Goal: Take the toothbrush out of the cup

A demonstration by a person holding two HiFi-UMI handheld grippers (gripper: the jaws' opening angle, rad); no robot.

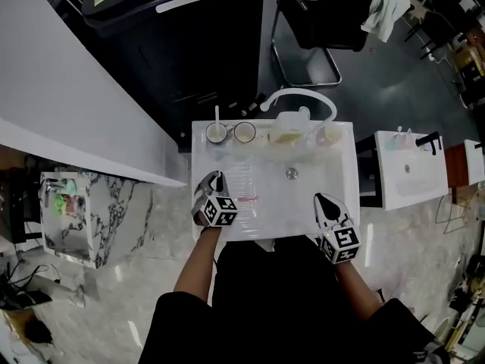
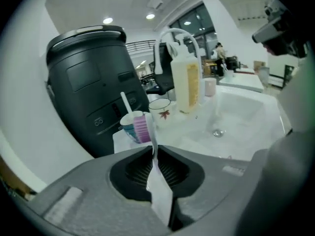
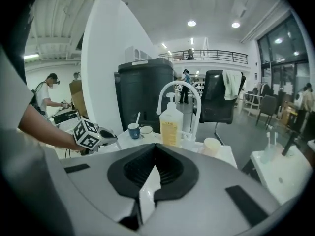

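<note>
My left gripper (image 1: 214, 182) is shut on a toothbrush (image 2: 146, 127) with a white handle and pink bristles. The brush sticks out past the jaws towards the back of the counter. In the left gripper view (image 2: 153, 154) its head overlaps a blue cup (image 2: 128, 128) behind it. That cup (image 1: 217, 133) stands at the back left of the white sink counter (image 1: 227, 226) with a white stick (image 2: 126, 101) still in it. My right gripper (image 1: 324, 202) hovers over the sink's front right, shut (image 3: 155, 154) with nothing between its jaws.
A second cup (image 1: 244, 132) with a leaf print stands beside the blue one. A yellow soap bottle (image 1: 286, 130), a curved white faucet (image 1: 299, 95) and a small pale cup (image 1: 331, 135) line the back edge. A black bin (image 1: 174, 29) stands behind. Another white basin (image 1: 409, 169) is at the right.
</note>
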